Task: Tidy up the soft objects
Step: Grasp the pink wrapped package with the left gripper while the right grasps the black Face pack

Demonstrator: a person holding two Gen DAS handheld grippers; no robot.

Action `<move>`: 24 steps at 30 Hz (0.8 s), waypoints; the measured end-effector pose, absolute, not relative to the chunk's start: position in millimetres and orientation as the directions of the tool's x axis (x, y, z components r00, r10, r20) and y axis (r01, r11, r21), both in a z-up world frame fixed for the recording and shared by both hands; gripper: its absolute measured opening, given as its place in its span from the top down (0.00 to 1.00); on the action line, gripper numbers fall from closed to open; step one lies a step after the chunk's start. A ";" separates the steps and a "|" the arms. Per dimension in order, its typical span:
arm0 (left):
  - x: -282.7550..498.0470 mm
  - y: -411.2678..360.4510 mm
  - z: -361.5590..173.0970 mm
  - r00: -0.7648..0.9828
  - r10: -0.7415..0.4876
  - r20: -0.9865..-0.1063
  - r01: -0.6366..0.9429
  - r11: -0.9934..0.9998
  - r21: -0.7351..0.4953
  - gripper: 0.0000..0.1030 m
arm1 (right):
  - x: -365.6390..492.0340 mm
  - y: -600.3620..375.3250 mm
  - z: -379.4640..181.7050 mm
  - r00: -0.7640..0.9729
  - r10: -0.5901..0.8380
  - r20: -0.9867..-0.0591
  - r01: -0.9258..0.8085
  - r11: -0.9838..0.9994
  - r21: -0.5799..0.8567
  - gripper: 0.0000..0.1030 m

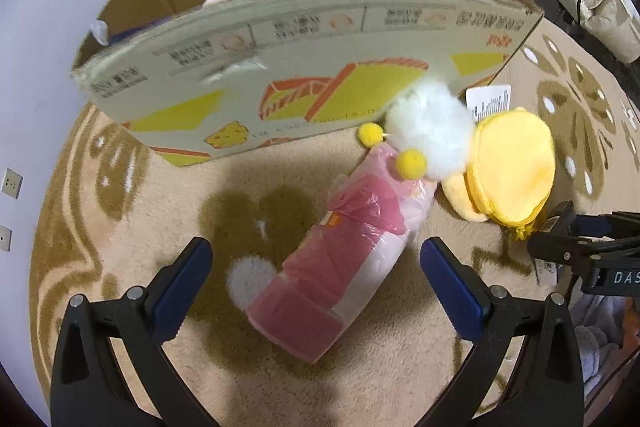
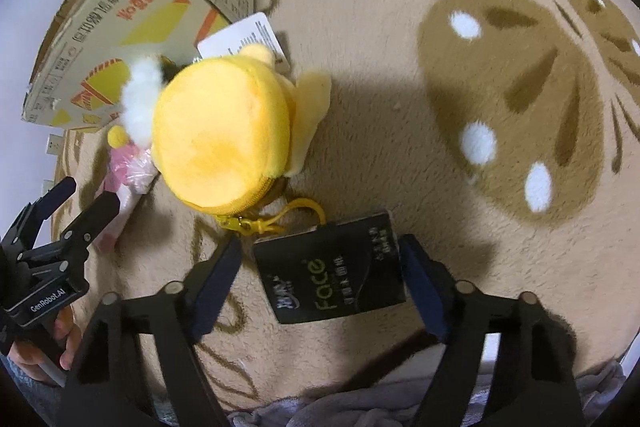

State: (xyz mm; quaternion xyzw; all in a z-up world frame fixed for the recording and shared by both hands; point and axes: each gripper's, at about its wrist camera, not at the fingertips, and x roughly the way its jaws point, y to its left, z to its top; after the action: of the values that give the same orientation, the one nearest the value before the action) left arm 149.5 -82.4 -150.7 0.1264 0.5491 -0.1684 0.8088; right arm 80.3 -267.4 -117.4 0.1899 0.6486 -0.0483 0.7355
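- Left wrist view: the left claw [image 1: 316, 263] is seen released above a beige rug [image 1: 200, 367], its blue pads [image 1: 184, 283] spread to either side of a pink wrapped roll [image 1: 344, 243], apart from it.
- A white pom-pom [image 1: 430, 131] and two yellow balls [image 1: 412, 165] are shown at the roll's far end, just beside a yellow plush pouch [image 1: 514, 167].
- A cardboard box [image 1: 280, 83] is seen behind, with pink soft items inside.
- Right wrist view: the right claw [image 2: 322, 287] is shown partly open, a black "Face" packet [image 2: 332, 267] lying between its pads [image 2: 218, 287]; contact cannot be told.
- The pouch [image 2: 224, 135] is seen just beyond the packet, beside the box [image 2: 120, 27].
- The left claw [image 2: 86, 193] and a hand [image 2: 48, 347] are shown at the left edge.
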 end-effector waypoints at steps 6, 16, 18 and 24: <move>147.8 -94.4 -164.3 0.330 -0.092 -0.939 0.425 0.903 0.061 0.01 | 79.5 -265.1 -116.8 0.150 0.167 -0.975 0.310 0.928 0.206 0.28; 122.9 -110.8 -169.2 0.410 -0.090 -0.907 0.500 0.855 0.141 0.38 | 82.5 -248.8 -93.9 0.240 0.167 -0.956 0.272 0.934 0.232 0.29; 118.1 -114.2 -169.8 0.422 -0.086 -0.902 0.518 0.840 0.163 0.42 | 81.9 -248.9 -89.1 0.274 0.169 -0.947 0.273 0.930 0.245 0.29; 117.8 -100.7 -158.1 0.364 -0.163 -0.917 0.476 0.879 0.033 0.51 | 83.3 -250.3 -69.8 0.383 0.183 -0.905 0.243 0.926 0.290 0.29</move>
State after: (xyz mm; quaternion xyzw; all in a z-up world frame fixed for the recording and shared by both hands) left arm 117.8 -100.7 -158.1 0.1482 0.5284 -0.1965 0.8126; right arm 83.3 -250.3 -69.8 0.1920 0.5550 -0.0183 0.8092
